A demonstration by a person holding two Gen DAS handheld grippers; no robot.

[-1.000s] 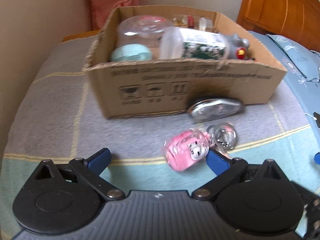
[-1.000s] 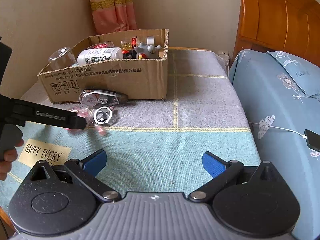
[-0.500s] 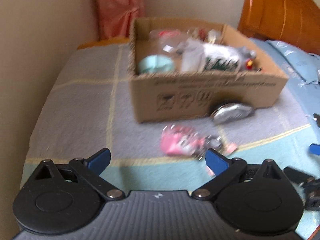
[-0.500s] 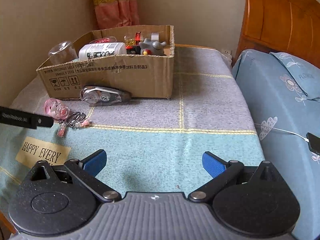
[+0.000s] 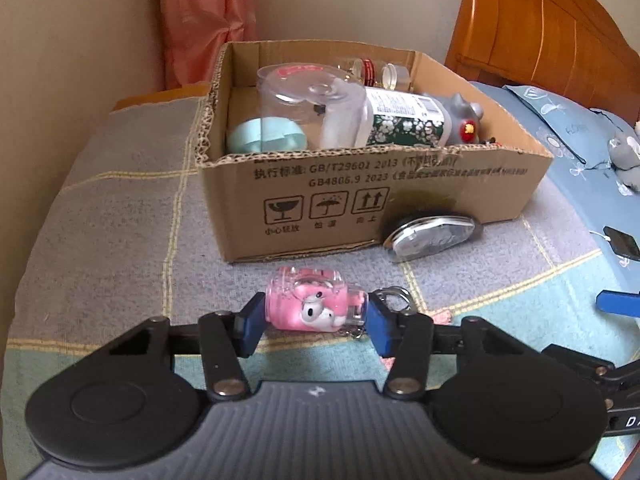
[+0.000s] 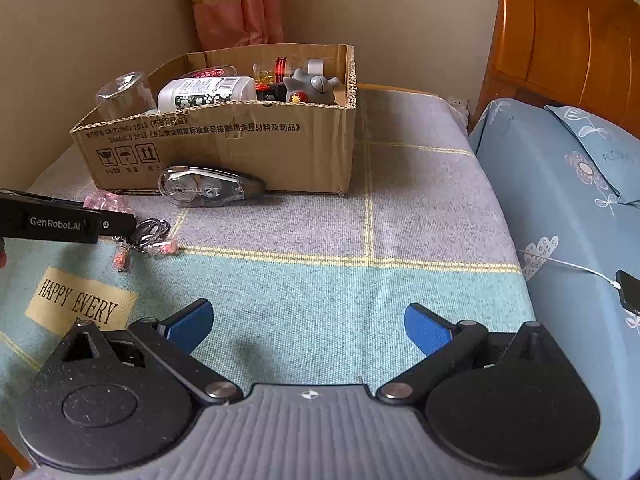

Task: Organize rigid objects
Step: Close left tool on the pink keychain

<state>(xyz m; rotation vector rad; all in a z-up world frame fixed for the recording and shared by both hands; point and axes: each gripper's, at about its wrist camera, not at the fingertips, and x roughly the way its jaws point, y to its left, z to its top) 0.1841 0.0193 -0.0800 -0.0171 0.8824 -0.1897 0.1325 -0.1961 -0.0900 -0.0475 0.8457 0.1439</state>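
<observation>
My left gripper [image 5: 314, 320] is shut on a pink keychain toy [image 5: 316, 306] lying on the bed cover; its key rings [image 5: 394, 296] trail to the right. In the right wrist view the toy [image 6: 106, 202] shows behind the left gripper's finger [image 6: 68, 224], with rings and charms [image 6: 154, 236] beside it. A cardboard box [image 5: 376, 184] just beyond holds a clear jar [image 5: 308, 108], a mint lid [image 5: 266, 140], a floral bottle [image 5: 400, 120] and a grey figure [image 5: 464, 120]. A tape dispenser [image 5: 432, 234] lies against the box front. My right gripper [image 6: 308, 326] is open and empty.
A wooden headboard [image 6: 560, 36] and a blue pillow [image 6: 568, 184] are to the right, with a phone on a white cable [image 6: 628, 292]. A pink curtain [image 5: 204, 20] and a beige wall stand behind the box. A "HAPPY EVERY" label [image 6: 76, 306] is on the cover.
My left gripper swung back, came up to the pink keychain toy and closed its fingers on it. My right gripper has stayed open and drifted only slightly.
</observation>
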